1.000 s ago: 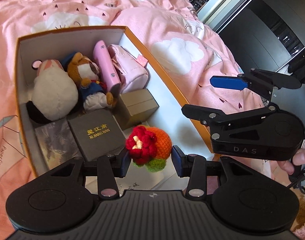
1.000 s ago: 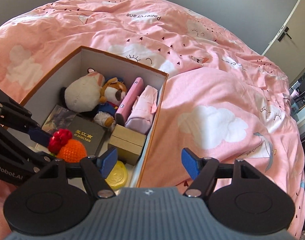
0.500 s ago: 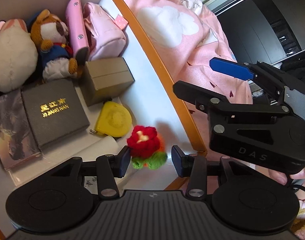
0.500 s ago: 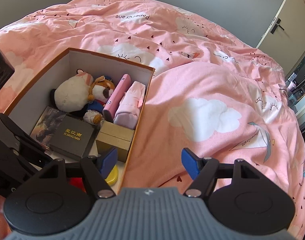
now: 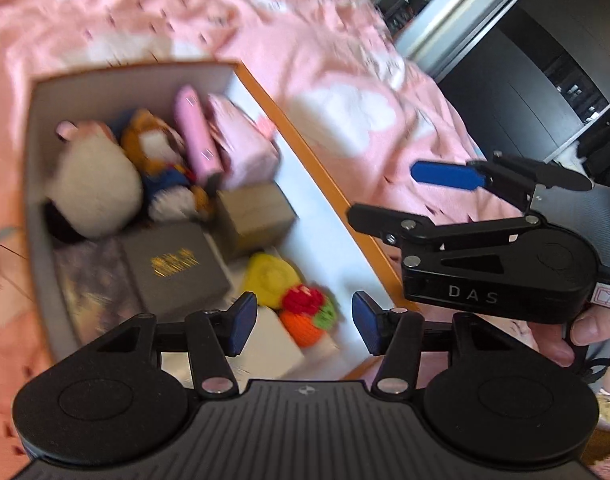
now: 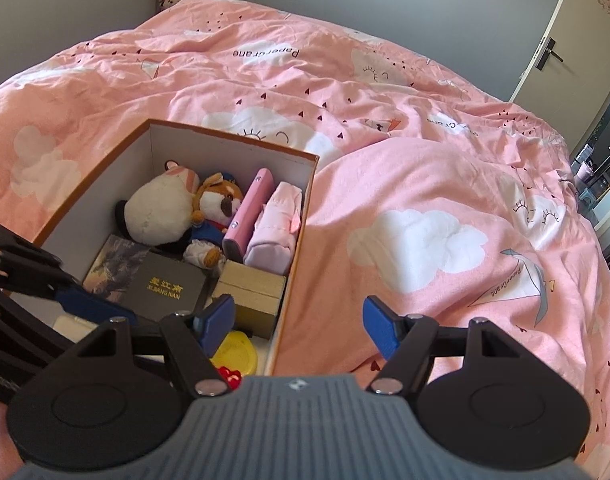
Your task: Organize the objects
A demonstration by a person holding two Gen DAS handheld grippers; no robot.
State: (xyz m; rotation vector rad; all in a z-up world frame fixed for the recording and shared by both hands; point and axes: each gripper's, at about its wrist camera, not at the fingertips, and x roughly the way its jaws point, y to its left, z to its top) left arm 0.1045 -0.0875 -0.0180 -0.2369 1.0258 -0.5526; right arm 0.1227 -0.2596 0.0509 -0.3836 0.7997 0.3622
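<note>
Left wrist view: your left gripper (image 5: 301,322) had jaws just opening, pads clear of crochet toy (image 5: 307,316). Toy lay in box (image 5: 317,172), near corner, touching yellow pouch (image 5: 269,278): orange ball body, red flower on top, green leaves at side. View blurred. Your right gripper (image 5: 409,190) hovered beside box, over bedspread (image 5: 345,92).

Right wrist view: your right gripper (image 6: 299,320) had fingers wide apart, nothing between. Only red scrap of toy (image 6: 229,376) showed behind left finger, by pouch (image 6: 237,352).
</note>
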